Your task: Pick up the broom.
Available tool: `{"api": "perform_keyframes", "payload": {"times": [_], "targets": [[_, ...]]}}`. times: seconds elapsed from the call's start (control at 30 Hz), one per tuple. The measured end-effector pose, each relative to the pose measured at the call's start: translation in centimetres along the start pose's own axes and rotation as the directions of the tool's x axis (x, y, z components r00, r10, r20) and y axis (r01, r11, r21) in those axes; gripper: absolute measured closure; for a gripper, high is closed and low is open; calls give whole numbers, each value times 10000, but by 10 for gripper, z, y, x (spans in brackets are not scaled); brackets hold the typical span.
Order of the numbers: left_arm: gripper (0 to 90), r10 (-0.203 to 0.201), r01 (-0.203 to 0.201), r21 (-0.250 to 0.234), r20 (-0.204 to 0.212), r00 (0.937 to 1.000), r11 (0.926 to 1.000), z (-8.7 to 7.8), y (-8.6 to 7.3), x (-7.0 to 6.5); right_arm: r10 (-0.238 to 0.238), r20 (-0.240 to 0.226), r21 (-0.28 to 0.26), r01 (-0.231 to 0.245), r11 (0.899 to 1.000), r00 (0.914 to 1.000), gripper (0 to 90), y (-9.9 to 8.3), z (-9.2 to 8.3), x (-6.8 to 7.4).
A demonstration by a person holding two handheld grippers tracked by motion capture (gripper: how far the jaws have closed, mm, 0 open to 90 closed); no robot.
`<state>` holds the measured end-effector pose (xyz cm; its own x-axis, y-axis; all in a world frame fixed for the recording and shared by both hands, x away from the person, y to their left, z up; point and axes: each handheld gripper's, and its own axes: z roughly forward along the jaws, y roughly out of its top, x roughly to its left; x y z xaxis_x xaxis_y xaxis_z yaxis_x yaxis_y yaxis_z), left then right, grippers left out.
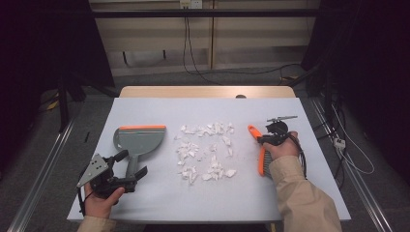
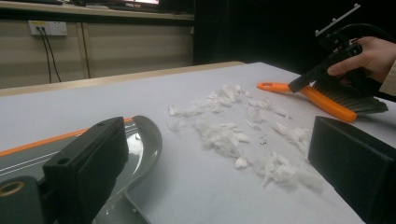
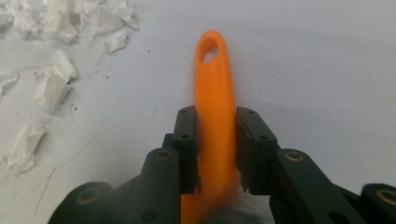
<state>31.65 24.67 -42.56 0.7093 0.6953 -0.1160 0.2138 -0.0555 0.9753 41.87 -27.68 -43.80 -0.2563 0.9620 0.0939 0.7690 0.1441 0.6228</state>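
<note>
Right gripper [image 3: 212, 140] fingers clamped on the orange handle of the hand brush [image 3: 214, 88], one black pad on each side of the handle, below its hanging hole. Brush lies at the right side of the white table cover [image 1: 203, 193], handle pointing away from the person, dark bristles [image 2: 348, 95] toward the table's right edge.

Left gripper [image 1: 126, 169] fingers spread wide, nothing between the pads. It sits low at the near left, just over the grey dustpan's [image 1: 138, 140] handle; cannot tell whether it touches. Dustpan rests flat on the cover, orange lip at its far edge.

Torn white paper scraps [image 1: 205, 151] lie scattered at table centre, between dustpan and brush, apart from both.
</note>
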Motion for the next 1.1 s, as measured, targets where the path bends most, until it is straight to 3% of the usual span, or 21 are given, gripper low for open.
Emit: {"api": "perform_keyframes", "payload": {"times": [0.37,0.43,0.5,0.63,0.7,0.73,0.8,0.83,0.97,1.1], "targets": [[47,127,-127,98,4,9999,9999,-1,-1,2,-1114,230,457,1103,9929,9935,706,1,1,-1],[47,97,-97,71,8,10000,9999,-1,0,1,-1046,166,754,1030,9918,9944,673,2,0,-2],[47,186,-186,76,25,9998,9998,-1,0,1,-1104,83,1374,1083,9846,9938,626,1,2,-2],[47,204,-205,155,81,9998,9997,1,-1,0,-1089,13,1427,1076,9839,9940,682,0,3,-2],[47,255,-257,177,122,9996,9995,2,0,-1,-607,61,1422,592,9881,9981,708,1,6,-4],[47,274,-275,158,127,9995,9995,3,0,-2,-589,295,1498,539,9872,9978,713,3,7,-1],[47,360,-364,199,175,9992,9991,2,0,-4,-1080,811,1769,924,9799,9908,716,6,8,8],[47,406,-409,168,182,9990,9990,2,1,-4,-1058,906,1786,884,9799,9903,716,6,8,9],[47,394,-397,145,211,9990,9991,3,1,-6,-885,785,1596,751,9843,9930,718,4,7,7],[47,466,-469,150,213,9987,9988,4,1,-6,-1036,753,1460,918,9850,9918,719,3,6,7]]}}
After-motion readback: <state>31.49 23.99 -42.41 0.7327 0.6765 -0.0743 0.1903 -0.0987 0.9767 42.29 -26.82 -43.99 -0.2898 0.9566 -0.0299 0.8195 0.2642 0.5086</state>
